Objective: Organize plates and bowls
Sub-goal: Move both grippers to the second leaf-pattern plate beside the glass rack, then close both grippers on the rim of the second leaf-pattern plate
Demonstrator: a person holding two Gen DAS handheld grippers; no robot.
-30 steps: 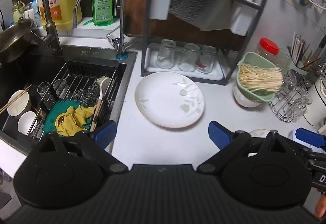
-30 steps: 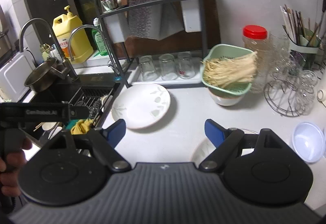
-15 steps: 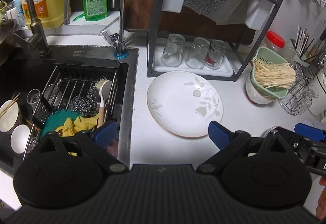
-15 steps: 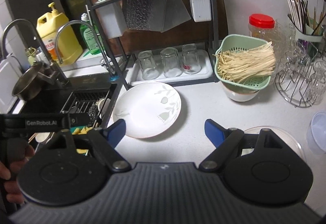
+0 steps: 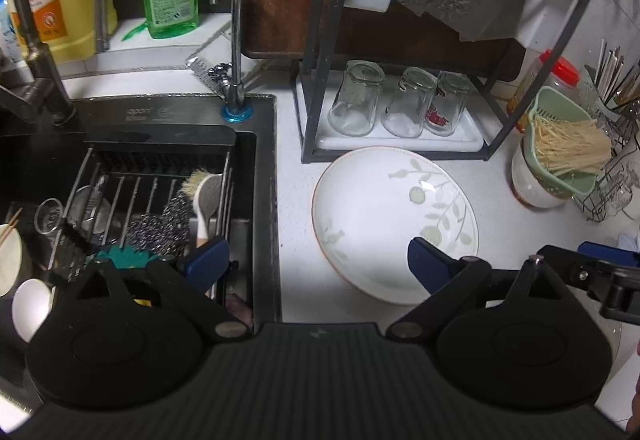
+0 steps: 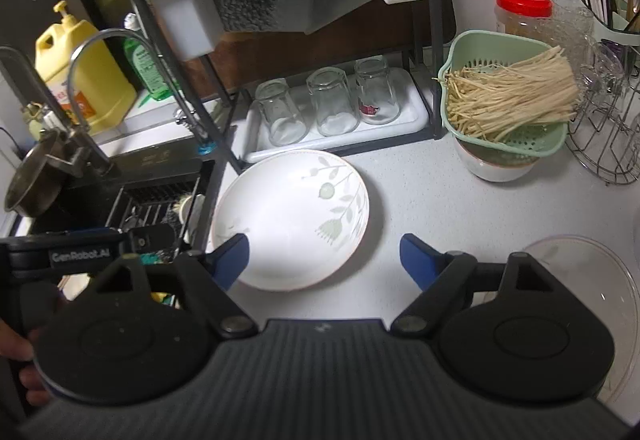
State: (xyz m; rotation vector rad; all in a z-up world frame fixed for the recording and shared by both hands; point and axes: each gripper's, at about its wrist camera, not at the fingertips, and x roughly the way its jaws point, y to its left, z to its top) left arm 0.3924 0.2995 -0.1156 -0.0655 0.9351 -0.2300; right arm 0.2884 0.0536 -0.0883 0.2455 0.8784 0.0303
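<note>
Both my grippers have come down and forward toward the white plate (image 5: 394, 215), which looks bigger and nearer in both views than a second ago. The plate lies flat on the counter (image 6: 420, 195), just in front of the dark rack (image 5: 320, 51) with three upturned glasses (image 5: 356, 97) on its tray, right of the sink (image 5: 264, 167). My left gripper (image 5: 318, 260) has its jaws released and wide, nothing between them; the right pad now overlaps the plate's near rim in view, whereas earlier it was short of it, and the left pad hangs over the sink edge. My right gripper (image 6: 324, 260) has its jaws closing a little, still wide and not gripping; its left pad sits over the plate's near-left rim, the right pad over bare counter; contact I cannot tell. The green strainer (image 6: 504, 99) of noodles on a white bowl (image 6: 492, 165) has not moved, right of the rack. A clear glass bowl (image 6: 592, 272) now shows at lower right in the right view. Small white bowls (image 5: 30, 304) sit in the sink at far left.
</note>
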